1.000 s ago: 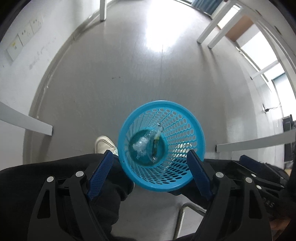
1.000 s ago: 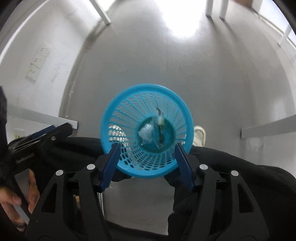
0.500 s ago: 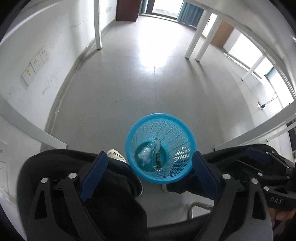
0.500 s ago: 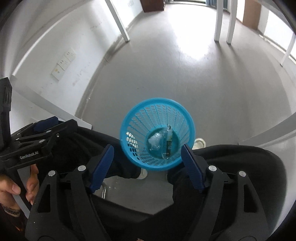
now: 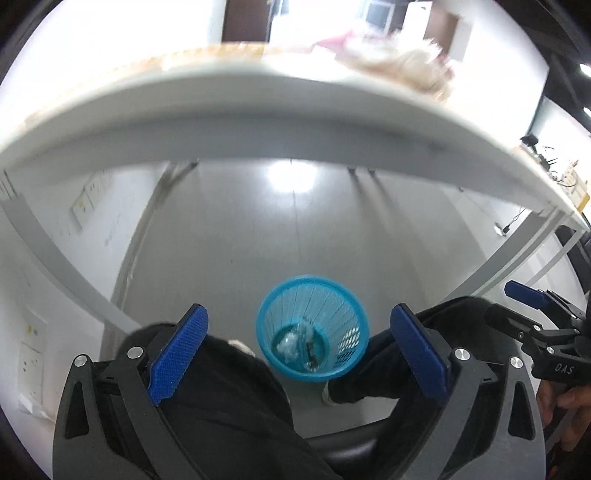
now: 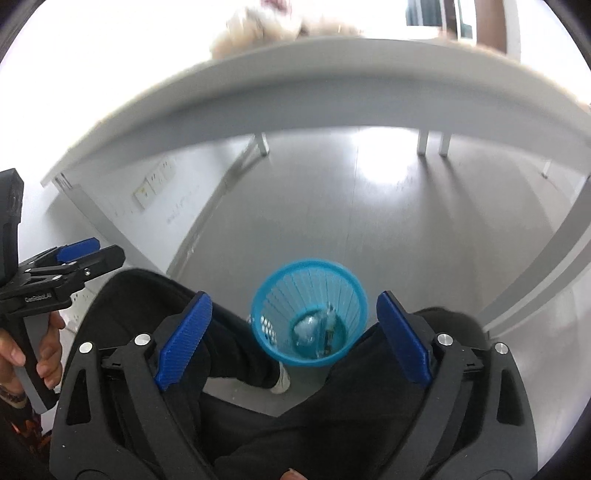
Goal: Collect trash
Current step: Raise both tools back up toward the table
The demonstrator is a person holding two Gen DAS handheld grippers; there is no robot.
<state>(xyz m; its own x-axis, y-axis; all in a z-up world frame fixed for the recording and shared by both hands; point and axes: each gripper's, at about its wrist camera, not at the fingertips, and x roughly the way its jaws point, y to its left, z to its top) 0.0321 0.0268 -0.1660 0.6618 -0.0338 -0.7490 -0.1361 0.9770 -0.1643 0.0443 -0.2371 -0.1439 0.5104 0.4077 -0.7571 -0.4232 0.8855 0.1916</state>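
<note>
A blue mesh basket (image 5: 343,310) (image 6: 280,295) stands on the grey floor between a seated person's legs, far below both grippers. In its bottom lie a crumpled clear wrapper (image 5: 290,341) (image 6: 306,328) and a dark narrow item (image 5: 312,350) (image 6: 328,332). My left gripper (image 5: 298,317) is high above the basket, its jaws opening wide with nothing between the blue pads. The jaws of my right gripper (image 6: 293,301) are likewise opening and hold nothing. Blurred pale crumpled things (image 5: 406,70) (image 6: 258,33) lie on the table top above.
A white table edge (image 5: 295,122) (image 6: 332,99) arcs across the upper part of both views, its legs reaching the floor. Black trousers (image 6: 229,332) and a white shoe (image 6: 280,380) flank the basket. Wall sockets (image 6: 153,184) sit at the left.
Both grippers have risen away from the basket, which now looks smaller and farther below. The table edge has come into view at the top. Both pairs of jaws stand wider.
</note>
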